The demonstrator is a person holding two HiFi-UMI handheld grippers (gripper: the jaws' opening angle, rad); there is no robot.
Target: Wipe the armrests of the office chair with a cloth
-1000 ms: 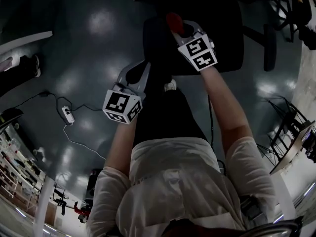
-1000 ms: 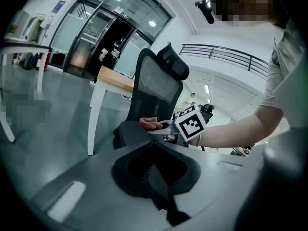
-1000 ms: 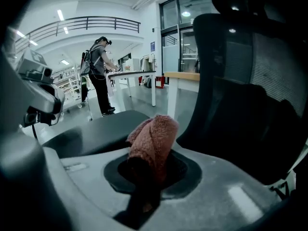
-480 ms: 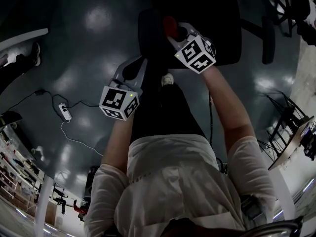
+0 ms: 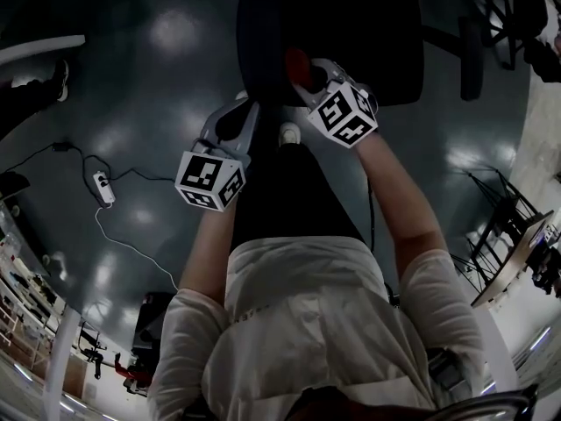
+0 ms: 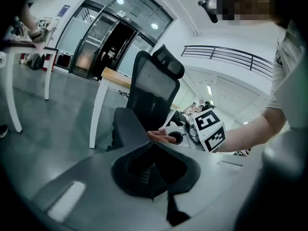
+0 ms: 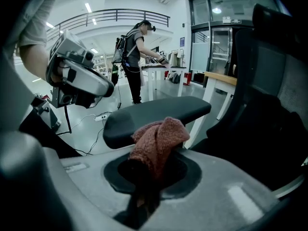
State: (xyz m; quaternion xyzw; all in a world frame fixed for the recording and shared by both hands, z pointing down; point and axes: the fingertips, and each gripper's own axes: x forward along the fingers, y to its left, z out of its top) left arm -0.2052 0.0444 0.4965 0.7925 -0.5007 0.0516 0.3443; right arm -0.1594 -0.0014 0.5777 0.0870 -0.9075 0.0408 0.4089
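Observation:
The black office chair [image 5: 351, 33] stands in front of me, its mesh back [image 6: 154, 88] upright. My right gripper [image 5: 308, 75] is shut on a red-brown cloth [image 5: 297, 62], which bunches out of the jaws [image 7: 161, 131]. In the right gripper view the cloth sits at the near end of a dark padded armrest [image 7: 159, 112]; touching or just above, I cannot tell. My left gripper [image 5: 238, 117] hangs lower left of the chair, its jaws shut on nothing [image 6: 153, 146]. The chair's other armrest [image 5: 470, 55] is at the right.
A power strip [image 5: 102, 188] with its cable lies on the glossy floor at left. Someone's shoe [image 5: 61, 79] shows at the far left. A white-legged desk [image 6: 108, 88] stands beside the chair. Another person [image 7: 134, 57] works at a table in the background.
My right gripper has drawn the cloth back toward me relative to the chair. The left gripper has hardly moved.

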